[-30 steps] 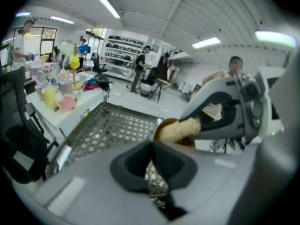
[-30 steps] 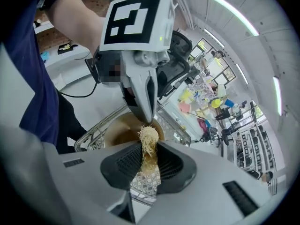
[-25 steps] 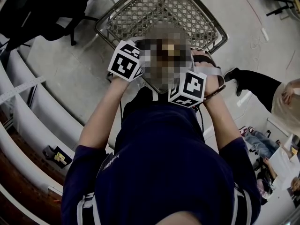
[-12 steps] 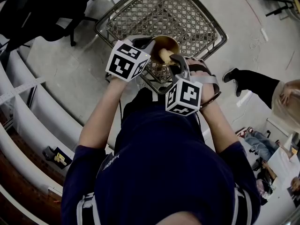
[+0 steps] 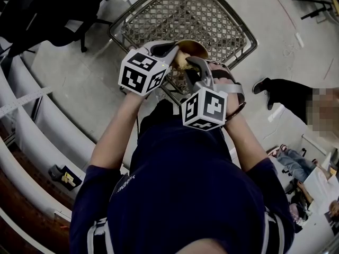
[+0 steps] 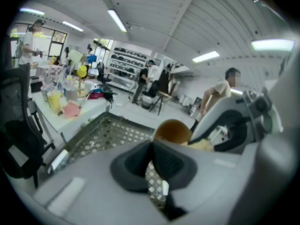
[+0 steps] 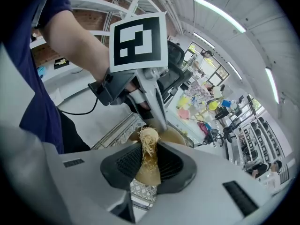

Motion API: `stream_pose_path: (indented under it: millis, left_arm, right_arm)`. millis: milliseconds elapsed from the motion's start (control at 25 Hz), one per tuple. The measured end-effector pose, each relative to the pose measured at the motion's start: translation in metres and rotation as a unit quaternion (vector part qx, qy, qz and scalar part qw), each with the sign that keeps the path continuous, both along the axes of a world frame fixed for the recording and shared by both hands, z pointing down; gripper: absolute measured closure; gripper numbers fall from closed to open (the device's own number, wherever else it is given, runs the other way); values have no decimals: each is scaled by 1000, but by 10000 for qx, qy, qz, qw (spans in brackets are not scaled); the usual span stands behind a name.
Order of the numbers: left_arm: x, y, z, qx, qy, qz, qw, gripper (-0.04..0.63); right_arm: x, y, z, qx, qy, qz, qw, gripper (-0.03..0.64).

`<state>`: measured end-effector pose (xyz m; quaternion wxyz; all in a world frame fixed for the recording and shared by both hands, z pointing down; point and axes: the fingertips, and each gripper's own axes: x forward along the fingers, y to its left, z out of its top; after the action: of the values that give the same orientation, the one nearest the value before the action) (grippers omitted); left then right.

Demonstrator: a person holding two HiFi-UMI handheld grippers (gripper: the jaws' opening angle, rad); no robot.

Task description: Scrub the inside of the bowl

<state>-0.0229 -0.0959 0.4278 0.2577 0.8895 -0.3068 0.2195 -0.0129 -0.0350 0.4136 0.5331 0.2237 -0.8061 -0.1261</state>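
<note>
Brown bowl (image 5: pixel 195 48) hangs over a wire cart (image 5: pixel 180 9), its edge pinched tight in the left claw (image 6: pixel 151 154). Right claw (image 7: pixel 149 161) is squeezed on a straw scrubber (image 7: pixel 149 138) right by the bowl. Marker cubes (image 5: pixel 142 72) hide part of the bowl; a black chair (image 5: pixel 42 9) stands nearby.

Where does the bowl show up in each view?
Head view: bowl at top centre, over the mesh basket.
Left gripper view: centre, a brown dome just beyond the jaws.
Right gripper view: centre, behind the scrubber.
Shared landmark: the mesh basket.
</note>
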Motion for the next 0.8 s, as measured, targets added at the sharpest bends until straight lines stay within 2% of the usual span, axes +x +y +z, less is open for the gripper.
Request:
stream_pose_path:
  millis: [160,400,800]
  left_arm:
    - [-3,-1,-2,-35,95,-89,9999,584]
    - [-12,-2,0,-12,-13,-119,9999,584]
    - [2,8,-2,-172,229,-104,9995,584]
  right_arm:
    - [-1,10,1,-154,-66,-165,9997,546]
    - [7,31,9,-492,81,-418,9979,546]
    - [5,13,-7,-383,-368,-55,9986,546]
